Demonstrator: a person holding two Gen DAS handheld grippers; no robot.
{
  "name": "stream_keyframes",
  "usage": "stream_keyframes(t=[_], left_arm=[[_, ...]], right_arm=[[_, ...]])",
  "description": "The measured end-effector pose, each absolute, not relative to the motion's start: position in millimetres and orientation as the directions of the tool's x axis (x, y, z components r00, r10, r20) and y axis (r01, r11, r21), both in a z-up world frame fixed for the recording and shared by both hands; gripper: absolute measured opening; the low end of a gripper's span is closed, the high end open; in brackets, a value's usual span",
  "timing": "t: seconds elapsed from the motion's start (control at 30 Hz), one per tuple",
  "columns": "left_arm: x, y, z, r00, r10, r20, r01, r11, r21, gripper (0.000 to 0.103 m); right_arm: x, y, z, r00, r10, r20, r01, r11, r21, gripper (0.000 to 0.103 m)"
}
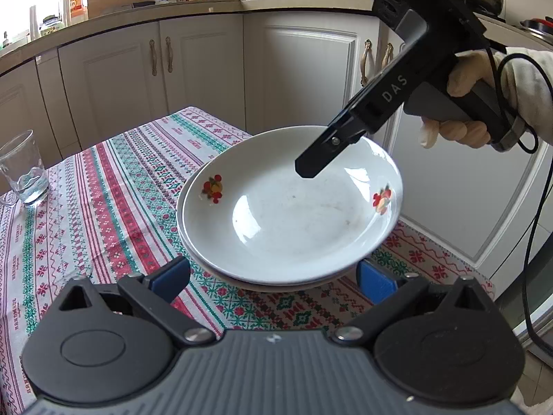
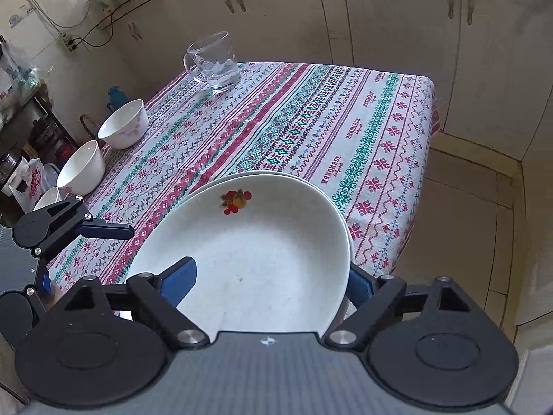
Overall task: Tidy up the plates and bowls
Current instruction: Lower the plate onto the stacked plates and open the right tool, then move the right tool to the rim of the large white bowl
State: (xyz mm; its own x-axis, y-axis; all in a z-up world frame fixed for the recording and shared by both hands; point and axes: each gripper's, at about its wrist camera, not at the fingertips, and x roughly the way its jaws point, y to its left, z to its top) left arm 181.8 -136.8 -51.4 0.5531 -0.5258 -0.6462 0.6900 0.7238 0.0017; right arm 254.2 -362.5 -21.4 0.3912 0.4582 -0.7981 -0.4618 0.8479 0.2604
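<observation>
While easing away from the table [image 2: 345, 103], keep clear of the stacked plates [image 1: 287, 214] at its near right corner; lift the right gripper [image 2: 273, 285], jaws spread around the top rim, then the left gripper [image 1: 273, 276], jaws apart nearby.

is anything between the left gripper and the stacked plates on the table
Nothing visible does. The left gripper faces the near rim of the stacked plates over bare tablecloth. The right gripper straddles their far rim.
</observation>
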Motion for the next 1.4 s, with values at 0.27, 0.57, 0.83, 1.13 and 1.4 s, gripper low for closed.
stream_keyframes(t=[0.27,0.57,0.83,1.13,1.4], left_arm=[[183,-134,-55,0.558,-0.518,-0.649,0.677,0.736,-0.006,0.102],[178,-123,-45,0.595,-0.513,-0.619,0.658,0.753,0.008,0.102],[161,-107,-36,0.609,-0.507,-0.609,0.653,0.757,0.022,0.102],[126,-71,-21,0.657,-0.472,-0.588,0.624,0.778,0.073,0.102],[103,-19,-17,0.698,-0.385,-0.604,0.548,0.830,0.105,0.102]], right_arm=[[243,-356,-20,0.399,0.394,-0.828,-0.453,0.870,0.195,0.098],[219,-347,-15,0.446,0.358,-0.820,-0.455,0.880,0.136,0.103],[175,-307,0,0.592,0.274,-0.758,-0.440,0.898,-0.020,0.103],[136,-254,-8,0.630,0.295,-0.719,-0.445,0.895,-0.023,0.103],[119,-210,-12,0.673,0.262,-0.691,-0.420,0.905,-0.066,0.103]])
